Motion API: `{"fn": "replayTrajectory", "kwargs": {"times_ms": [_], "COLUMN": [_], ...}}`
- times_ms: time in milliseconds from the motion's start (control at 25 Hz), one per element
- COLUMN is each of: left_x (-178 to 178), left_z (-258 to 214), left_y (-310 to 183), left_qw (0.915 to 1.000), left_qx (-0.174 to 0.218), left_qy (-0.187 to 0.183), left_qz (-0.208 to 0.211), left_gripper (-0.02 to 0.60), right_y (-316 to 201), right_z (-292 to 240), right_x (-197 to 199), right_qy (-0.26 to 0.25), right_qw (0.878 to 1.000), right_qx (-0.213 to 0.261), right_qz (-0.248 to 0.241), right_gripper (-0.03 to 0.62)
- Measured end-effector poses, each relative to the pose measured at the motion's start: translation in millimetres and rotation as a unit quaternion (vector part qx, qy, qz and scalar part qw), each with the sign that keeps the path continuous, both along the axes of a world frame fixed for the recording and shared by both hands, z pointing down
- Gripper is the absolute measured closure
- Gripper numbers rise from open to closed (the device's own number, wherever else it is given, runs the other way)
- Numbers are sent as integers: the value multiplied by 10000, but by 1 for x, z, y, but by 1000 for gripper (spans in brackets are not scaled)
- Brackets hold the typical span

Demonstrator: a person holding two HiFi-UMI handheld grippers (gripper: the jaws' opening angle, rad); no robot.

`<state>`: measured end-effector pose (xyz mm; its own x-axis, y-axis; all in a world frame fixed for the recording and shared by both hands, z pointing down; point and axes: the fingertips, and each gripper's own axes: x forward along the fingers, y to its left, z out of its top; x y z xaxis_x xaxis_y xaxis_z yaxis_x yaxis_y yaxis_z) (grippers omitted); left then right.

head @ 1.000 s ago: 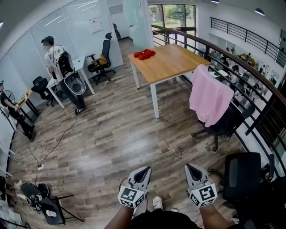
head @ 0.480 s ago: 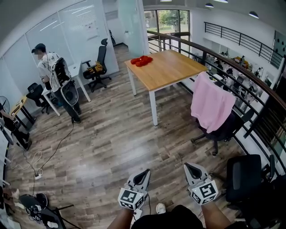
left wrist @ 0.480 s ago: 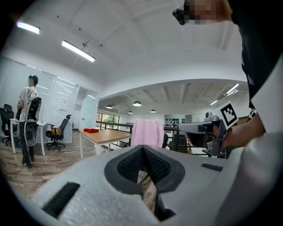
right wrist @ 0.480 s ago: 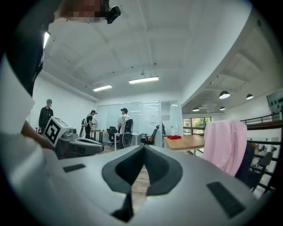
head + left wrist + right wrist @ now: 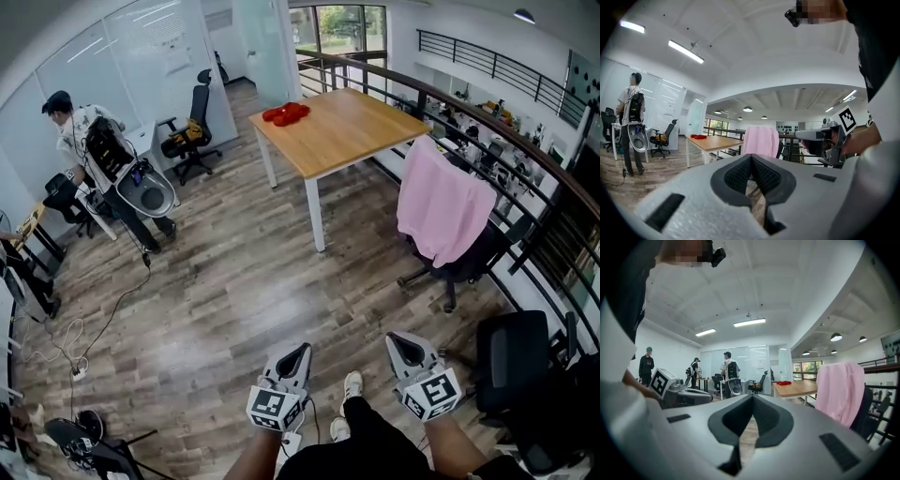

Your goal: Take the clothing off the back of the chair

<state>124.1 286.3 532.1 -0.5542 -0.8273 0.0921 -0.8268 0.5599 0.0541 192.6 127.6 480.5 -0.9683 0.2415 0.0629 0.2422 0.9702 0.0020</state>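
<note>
A pink garment (image 5: 441, 206) hangs over the back of a black office chair (image 5: 459, 267) beside the wooden table (image 5: 342, 131), at the right of the head view. It also shows as a pink garment (image 5: 761, 140) ahead in the left gripper view and a pink garment (image 5: 841, 390) at the right of the right gripper view. My left gripper (image 5: 298, 353) and right gripper (image 5: 401, 344) are held low in front of me, both shut and empty, well short of the chair.
A second black chair (image 5: 511, 361) stands close at my right, by the curved railing (image 5: 525, 141). Red items (image 5: 286, 113) lie on the table's far end. A person with a backpack (image 5: 98, 155) stands at the left near desks and chairs. Cables and a stand (image 5: 84, 436) lie at lower left.
I have walked forward across the wooden floor; the table and the chair with the pink garment are nearer. Both grippers stayed shut and kept their pose in front of me.
</note>
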Motion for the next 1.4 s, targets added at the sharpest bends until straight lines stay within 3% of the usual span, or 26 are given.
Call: {"fn": "replayTrajectory", "kwargs": {"times_ms": [160,560,1080,1400], "left_x": [-16,-93,-206,-267], "left_z": [1,-11,-13,-22], "left_y": [-9,-40,-133,-185], "left_qw": [9999,9996,9984,9982], "left_qx": [-59,-79,-399,-246], "left_qy": [110,-237,-314,-414], "left_qz": [37,-107,230,351], "left_gripper": [566,566,566,566], "right_y": [-6,-42,-130,-168], "right_z": [2,-2,4,-2], "right_x": [-20,-90,-203,-255], "right_qy": [-13,-141,-122,-149], "right_qw": [10000,9999,9998,9998], "right_qx": [-41,0,-168,-91], "right_qz": [-47,-37,79,33], "right_gripper": [589,589,589,589]}}
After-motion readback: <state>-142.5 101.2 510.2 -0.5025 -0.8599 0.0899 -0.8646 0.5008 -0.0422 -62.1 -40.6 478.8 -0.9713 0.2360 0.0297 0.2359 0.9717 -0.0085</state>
